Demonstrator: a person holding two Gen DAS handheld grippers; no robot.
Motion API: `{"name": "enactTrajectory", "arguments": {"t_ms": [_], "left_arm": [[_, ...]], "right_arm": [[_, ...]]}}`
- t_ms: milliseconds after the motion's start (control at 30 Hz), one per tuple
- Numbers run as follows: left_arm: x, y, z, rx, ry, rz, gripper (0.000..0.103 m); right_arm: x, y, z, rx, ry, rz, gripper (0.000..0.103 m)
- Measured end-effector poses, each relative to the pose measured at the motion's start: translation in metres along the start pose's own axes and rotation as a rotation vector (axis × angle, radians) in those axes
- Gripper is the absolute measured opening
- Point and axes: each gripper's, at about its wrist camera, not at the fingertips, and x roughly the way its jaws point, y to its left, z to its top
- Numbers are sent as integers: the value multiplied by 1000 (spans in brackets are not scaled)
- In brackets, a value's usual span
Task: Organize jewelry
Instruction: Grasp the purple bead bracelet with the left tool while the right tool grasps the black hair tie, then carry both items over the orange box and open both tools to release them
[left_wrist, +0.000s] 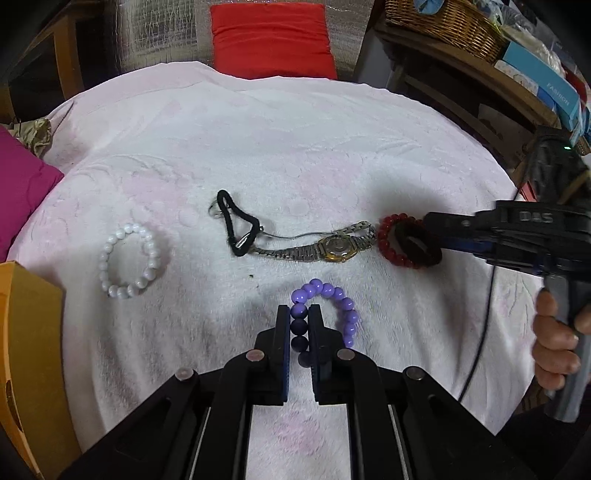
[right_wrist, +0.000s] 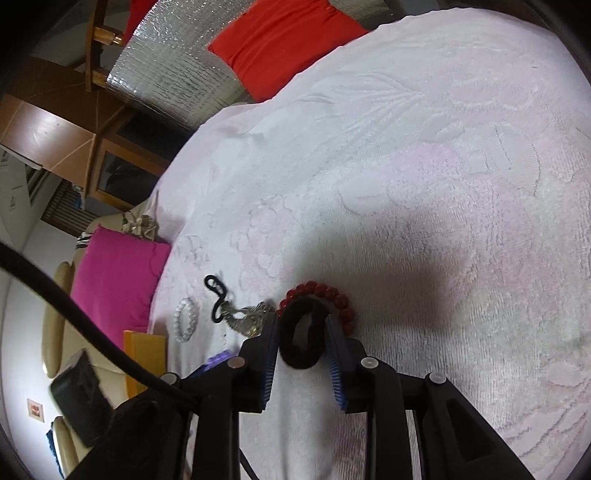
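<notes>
My left gripper (left_wrist: 299, 314) is shut on a purple bead bracelet (left_wrist: 347, 306), near the front of the pink-white towel (left_wrist: 295, 147). The beads are pinched between its pads. My right gripper (right_wrist: 303, 325) has its jaws a little apart around a dark scrunchie (right_wrist: 295, 362), and both pads touch its sides. The scrunchie lies partly on a red bead bracelet (right_wrist: 325, 290). In the left wrist view the right gripper (left_wrist: 421, 232) comes in from the right over the red bracelet (left_wrist: 384, 229). A gold watch (left_wrist: 338, 249), a thin black hair tie (left_wrist: 223, 201) and a white bead bracelet (left_wrist: 107, 258) lie to the left.
An orange box (left_wrist: 29, 332) stands at the towel's left edge, beside a magenta cushion (left_wrist: 22, 184). A red cushion (left_wrist: 273, 37) lies at the back. Shelves with a wicker basket (left_wrist: 443, 26) are at the right. A person's hand (left_wrist: 554, 343) holds the right gripper's handle.
</notes>
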Motion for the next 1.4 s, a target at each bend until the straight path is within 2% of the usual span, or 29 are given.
{"name": "enactTrajectory", "arguments": {"t_ms": [233, 267, 300, 367, 467, 667, 1000, 1167, 1300, 1400], "left_arm": [[-16, 26, -5, -43, -16, 21, 9], [-18, 31, -6, -58, -17, 28, 9], [-18, 34, -6, -68, -17, 32, 9], [-23, 45, -8, -93, -27, 42, 9], [-31, 54, -10, -113, -38, 55, 9], [-46, 59, -12, -128, -73, 61, 9], [-97, 82, -21, -188, -182, 98, 9], [-133, 116, -31, -254, -271, 168, 9], [-161, 164, -44, -337, -338, 300, 9], [-175, 203, -58, -427, -350, 349, 9]], "right_arm": [[16, 9, -2, -63, -2, -77, 28], [17, 12, -4, -83, -3, -92, 25], [17, 14, -5, -99, -7, -103, 15], [16, 16, -7, -110, -8, -102, 12], [8, 22, -8, -125, -38, -66, 12], [-6, 30, -11, -113, -68, 106, 12], [4, 70, -29, -178, -57, 159, 12], [14, 100, -48, -223, -39, 200, 12], [24, 141, -72, -286, -17, 267, 12], [32, 173, -89, -330, 3, 319, 12]]}}
